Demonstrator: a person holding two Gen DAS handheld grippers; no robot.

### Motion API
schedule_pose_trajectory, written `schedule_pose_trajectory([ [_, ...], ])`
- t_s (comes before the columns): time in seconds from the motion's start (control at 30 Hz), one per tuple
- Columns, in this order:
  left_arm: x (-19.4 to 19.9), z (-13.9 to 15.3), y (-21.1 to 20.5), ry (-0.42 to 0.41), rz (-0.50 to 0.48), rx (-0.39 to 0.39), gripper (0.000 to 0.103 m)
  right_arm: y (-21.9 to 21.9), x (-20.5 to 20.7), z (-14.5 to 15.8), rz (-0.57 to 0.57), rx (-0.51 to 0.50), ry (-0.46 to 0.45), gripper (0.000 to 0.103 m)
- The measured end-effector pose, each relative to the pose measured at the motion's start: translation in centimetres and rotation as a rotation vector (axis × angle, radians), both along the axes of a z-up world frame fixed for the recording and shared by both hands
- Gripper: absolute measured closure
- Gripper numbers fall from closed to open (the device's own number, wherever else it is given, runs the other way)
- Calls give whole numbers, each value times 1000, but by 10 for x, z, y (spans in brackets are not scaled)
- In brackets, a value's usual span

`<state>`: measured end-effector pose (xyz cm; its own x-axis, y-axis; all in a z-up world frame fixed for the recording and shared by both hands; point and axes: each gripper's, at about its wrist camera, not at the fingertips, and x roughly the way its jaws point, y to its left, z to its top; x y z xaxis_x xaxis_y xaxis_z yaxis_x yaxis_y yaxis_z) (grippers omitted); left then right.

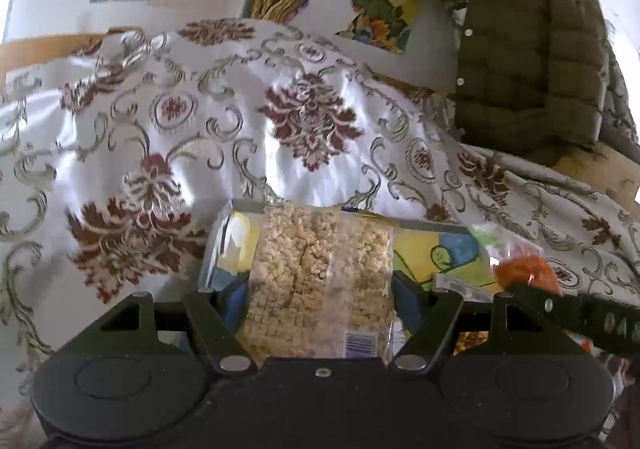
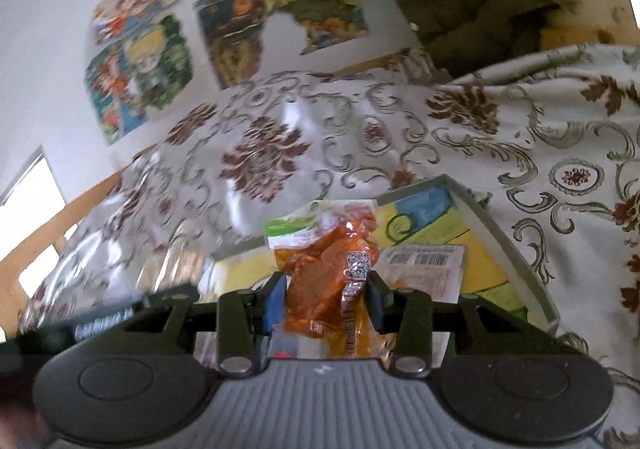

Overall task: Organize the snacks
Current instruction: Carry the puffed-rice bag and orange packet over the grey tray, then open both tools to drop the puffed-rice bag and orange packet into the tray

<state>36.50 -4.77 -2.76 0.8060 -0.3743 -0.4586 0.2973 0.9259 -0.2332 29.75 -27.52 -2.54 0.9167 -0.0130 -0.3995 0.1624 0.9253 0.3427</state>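
Left claw [image 1: 320, 289] was clamped on the rice pack [image 1: 320, 281], fingers pinching its clear sides low in the frame, probably so the crisp block rode flat and uncrushed. Right claw [image 2: 326, 293] was clamped on the orange pack [image 2: 328, 277] at centre frame, gripped across its width, likely to keep the limp pouch from folding. Both packs hung over the tray [image 2: 516, 249], lower right in the right view, with a barcoded packet [image 2: 424, 269] already lying in it. That looked like the sorting spot. Cloth [image 1: 280, 121] filled mid frame, jacket [image 1: 528, 61] upper right.
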Motion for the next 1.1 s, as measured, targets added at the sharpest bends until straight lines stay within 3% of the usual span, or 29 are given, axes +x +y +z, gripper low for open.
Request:
schedule_pose_trajectory([
  [0.2,12,-25,-6,57,1,61,30,-1,24,-24,-29,25,19,57],
  [0.4,15,-31,-7,52,-18,79,30,3,33,-41,-41,22,53,57],
  [0.83,21,-34,-17,71,-18,130,25,5,40,-46,-54,-21,96,50],
  [1.0,21,-30,-12,104,-24,50,13,6,35,-30,-38,-62,89,45],
  [1.1,17,-23,-8,123,-4,-10,4,3,26,-13,-40,-76,58,36],
])
